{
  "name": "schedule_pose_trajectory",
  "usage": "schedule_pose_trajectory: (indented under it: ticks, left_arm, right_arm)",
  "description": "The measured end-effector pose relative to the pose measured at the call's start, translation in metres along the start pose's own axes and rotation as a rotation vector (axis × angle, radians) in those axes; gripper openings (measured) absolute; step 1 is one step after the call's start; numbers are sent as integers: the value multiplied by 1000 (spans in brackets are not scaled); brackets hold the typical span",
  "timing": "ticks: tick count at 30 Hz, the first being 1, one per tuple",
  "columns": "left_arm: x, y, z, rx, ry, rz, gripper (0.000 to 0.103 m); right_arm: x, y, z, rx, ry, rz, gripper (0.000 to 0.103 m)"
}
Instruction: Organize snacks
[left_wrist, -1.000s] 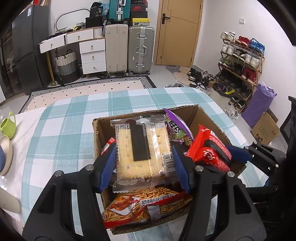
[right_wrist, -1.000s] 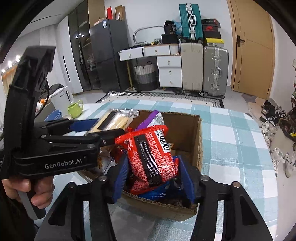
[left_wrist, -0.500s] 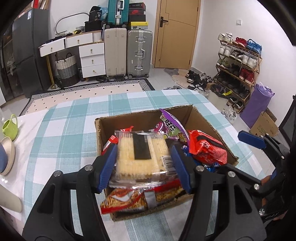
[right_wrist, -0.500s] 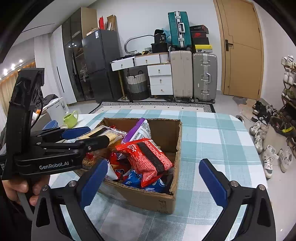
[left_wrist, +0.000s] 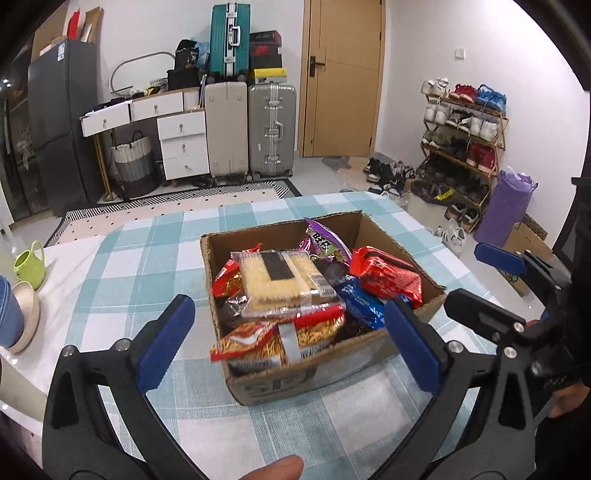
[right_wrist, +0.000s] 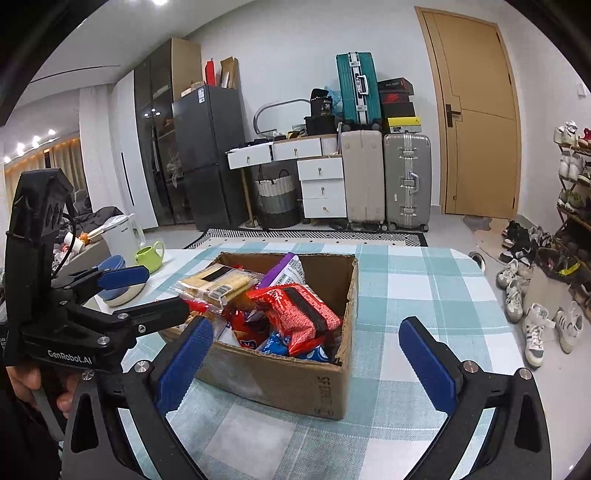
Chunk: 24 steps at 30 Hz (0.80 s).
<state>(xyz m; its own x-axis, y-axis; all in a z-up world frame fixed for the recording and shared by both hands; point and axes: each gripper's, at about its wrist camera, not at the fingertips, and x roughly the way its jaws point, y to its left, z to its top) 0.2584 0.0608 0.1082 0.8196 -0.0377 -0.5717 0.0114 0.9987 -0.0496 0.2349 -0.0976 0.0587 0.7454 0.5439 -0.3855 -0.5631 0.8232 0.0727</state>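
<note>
A brown cardboard box (left_wrist: 295, 380) (right_wrist: 317, 384) full of snack packs stands on the checked tablecloth. A clear cracker pack (left_wrist: 280, 280) (right_wrist: 218, 282) lies on top at the left. A red pack (left_wrist: 388, 275) (right_wrist: 299, 310) lies on the right, a purple pack (left_wrist: 325, 243) stands behind, and an orange stick-snack bag (left_wrist: 273, 339) hangs over the near edge. My left gripper (left_wrist: 288, 339) is open and empty, just in front of the box. My right gripper (right_wrist: 306, 362) is open and empty, in front of the box's near corner.
A green cup (left_wrist: 29, 262) and stacked bowls (left_wrist: 14, 317) stand at the table's left edge. The checked tablecloth (right_wrist: 424, 288) stretches right of the box. Suitcases, drawers and a shoe rack stand beyond the table.
Both grippers let go of their packs and opened: the right first, then the left. The cracker pack and the red pack now lie in the box. Both grippers drew back.
</note>
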Motion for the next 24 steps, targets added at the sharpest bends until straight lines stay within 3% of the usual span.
schedule_pose_trajectory:
  ticks: [12, 24]
  left_arm:
    - [-46, 4, -40, -44, -88, 26, 102]
    - [-35, 13, -82, -95, -125, 55, 102]
  right_arm:
    - [-20, 6, -29, -11, -71, 38, 102]
    - [-18, 4, -46, -27, -119, 36, 102]
